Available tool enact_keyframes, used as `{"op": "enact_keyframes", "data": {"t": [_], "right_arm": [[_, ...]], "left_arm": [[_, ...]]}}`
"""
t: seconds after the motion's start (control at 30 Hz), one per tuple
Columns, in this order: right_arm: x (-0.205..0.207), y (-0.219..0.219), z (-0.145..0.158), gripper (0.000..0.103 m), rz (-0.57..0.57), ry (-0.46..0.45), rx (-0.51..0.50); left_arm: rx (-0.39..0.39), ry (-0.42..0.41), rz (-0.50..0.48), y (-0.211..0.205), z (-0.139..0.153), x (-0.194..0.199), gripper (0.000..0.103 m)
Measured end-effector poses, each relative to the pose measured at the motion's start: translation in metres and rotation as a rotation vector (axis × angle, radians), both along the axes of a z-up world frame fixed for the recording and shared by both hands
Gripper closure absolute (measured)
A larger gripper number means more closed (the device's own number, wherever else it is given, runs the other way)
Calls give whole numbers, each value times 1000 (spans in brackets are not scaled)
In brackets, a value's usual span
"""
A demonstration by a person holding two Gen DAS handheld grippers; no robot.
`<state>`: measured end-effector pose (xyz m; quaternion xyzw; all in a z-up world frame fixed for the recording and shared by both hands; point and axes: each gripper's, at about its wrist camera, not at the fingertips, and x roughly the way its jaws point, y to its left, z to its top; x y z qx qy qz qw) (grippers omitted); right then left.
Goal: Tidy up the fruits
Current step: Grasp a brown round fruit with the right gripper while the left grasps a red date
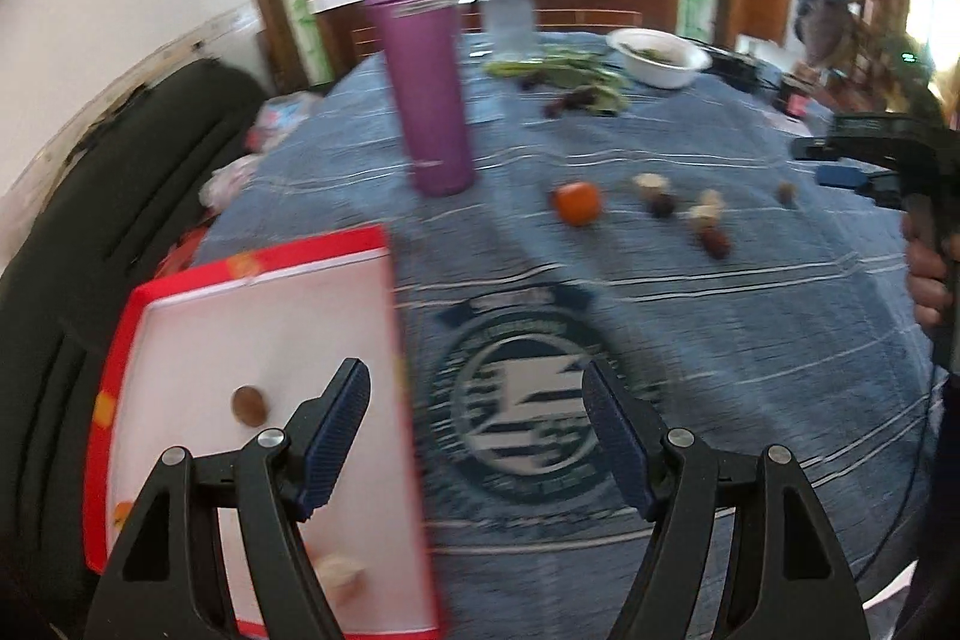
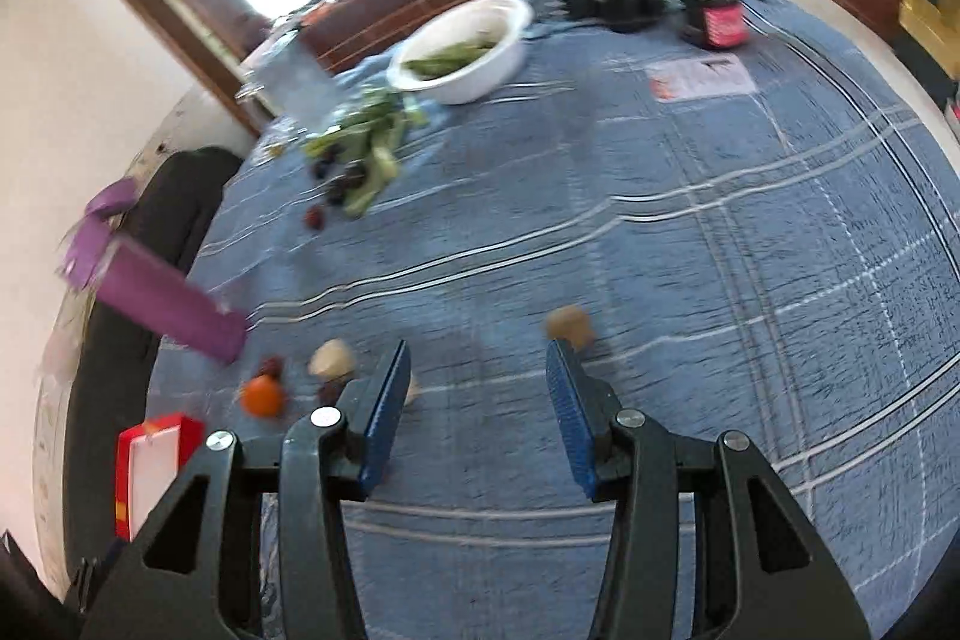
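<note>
A red-rimmed white tray [image 1: 180, 292] lies at the table's left, holding a brown round fruit [image 1: 248, 405] and a pale fruit [image 1: 343, 577]. My left gripper [image 1: 477, 403] hangs open and empty over the tray's right edge. On the blue cloth farther back sit an orange fruit [image 1: 577, 203] and several small brown and pale fruits [image 1: 711, 226]. My right gripper [image 2: 477, 376] is open with nothing in it, low over the cloth. A tan fruit [image 2: 570, 325] lies just beyond its right finger; the orange fruit [image 2: 262, 396] and a pale fruit [image 2: 331, 359] lie to its left.
A purple bottle [image 1: 429, 82] stands behind the tray. A white bowl [image 2: 462, 46] of greens, loose green vegetables with dark berries [image 2: 360, 166], a clear container [image 1: 510, 19] and a dark jar [image 2: 714, 16] sit at the back. A hand [image 1: 927, 274] holds the right gripper at the right edge.
</note>
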<state>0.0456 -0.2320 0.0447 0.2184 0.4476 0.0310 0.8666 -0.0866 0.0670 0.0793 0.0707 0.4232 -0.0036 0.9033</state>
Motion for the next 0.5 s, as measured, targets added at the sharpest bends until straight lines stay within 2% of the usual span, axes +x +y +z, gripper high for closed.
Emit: {"op": "enact_keyframes", "data": {"t": [0.13, 0.2, 0.5], "right_arm": [[7, -25, -20, 54, -53, 8, 85], [12, -27, -30, 54, -45, 28, 110], [25, -23, -36, 55, -51, 28, 42]], "left_arm": [[2, 11, -58, -28, -3, 11, 30], [0, 0, -81, -43, -5, 17, 30], [-49, 24, -132, -84, -25, 54, 30]]}}
